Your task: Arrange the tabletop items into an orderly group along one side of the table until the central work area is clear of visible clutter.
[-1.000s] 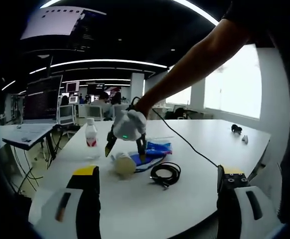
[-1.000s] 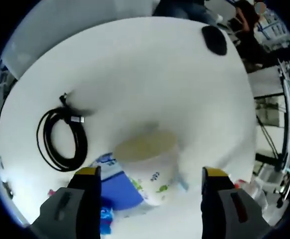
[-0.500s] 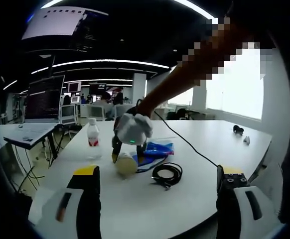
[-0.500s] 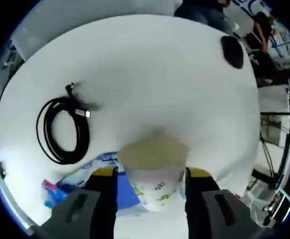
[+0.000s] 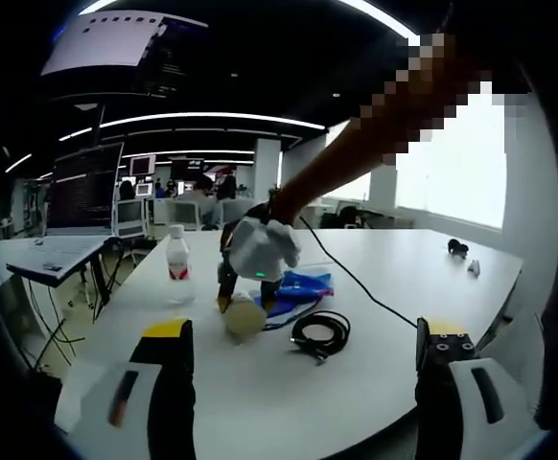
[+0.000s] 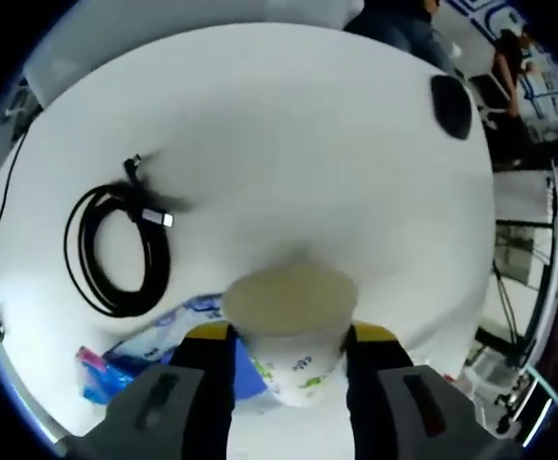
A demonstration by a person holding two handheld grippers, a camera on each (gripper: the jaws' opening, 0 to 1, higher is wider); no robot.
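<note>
the right hand-held gripper [image 6: 284, 340] is closed on the paper cup [image 6: 290, 326], its two jaws pressing the printed wall from both sides, just under the rim. in the left gripper view the same right hand-held gripper [image 5: 244, 297] stands over the cup [image 5: 244, 314] near the middle of the white worktop [image 5: 375, 316]. the left hand-held gripper [image 5: 298, 383] is wide and holds nothing, at the near edge.

the cup looks light and thin, so i think it can crush easily; a soft hold low on the wall seems safer.

just beside the cup lies a blue plastic packet [image 6: 159, 350], partly under it. the coiled black cable [image 6: 116, 251] lies a little to the side, apart from the cup. a small bottle [image 5: 174, 265] stands at the left, and a dark object [image 6: 452, 103] lies far away.
</note>
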